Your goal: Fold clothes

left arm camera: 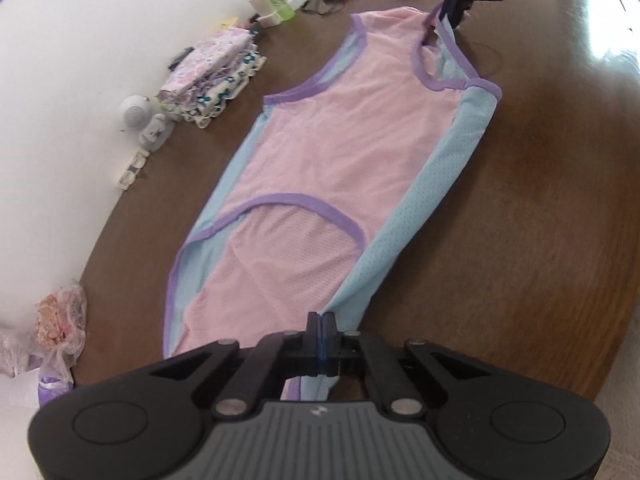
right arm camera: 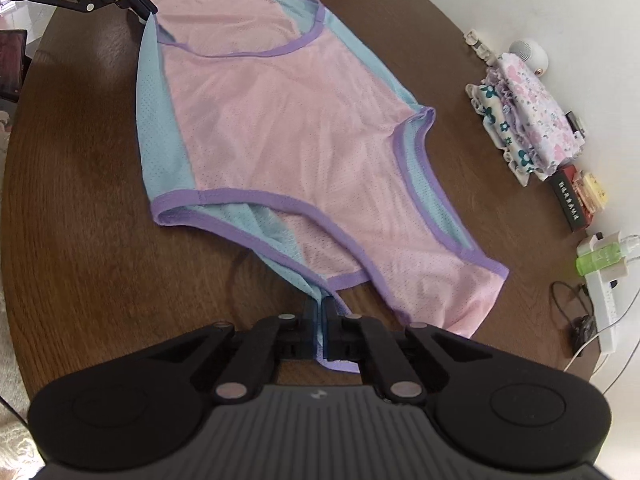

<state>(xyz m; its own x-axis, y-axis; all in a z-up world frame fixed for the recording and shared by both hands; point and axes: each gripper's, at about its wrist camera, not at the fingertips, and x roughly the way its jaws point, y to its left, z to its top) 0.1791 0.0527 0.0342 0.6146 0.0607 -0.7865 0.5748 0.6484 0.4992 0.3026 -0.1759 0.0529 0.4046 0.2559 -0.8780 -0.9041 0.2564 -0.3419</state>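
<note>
Left gripper: clenched on the shirt hem corner.
Right gripper: clenched on its shoulder strap.
Advice: lift both evenly, shirt taut, fold toward the far edge.

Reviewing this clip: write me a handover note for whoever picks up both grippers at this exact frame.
Left gripper: jaws shut on the hem corner of the pink mesh top, blue side panel edge.
Right gripper: jaws shut on the purple-trimmed shoulder strap at the opposite end.
The top lies stretched out flat on the brown table, held along one long side.
A stack of folded clothes sits near the wall.
Done: garment spread. Left: every fold; probably carry the held edge across first.
</note>
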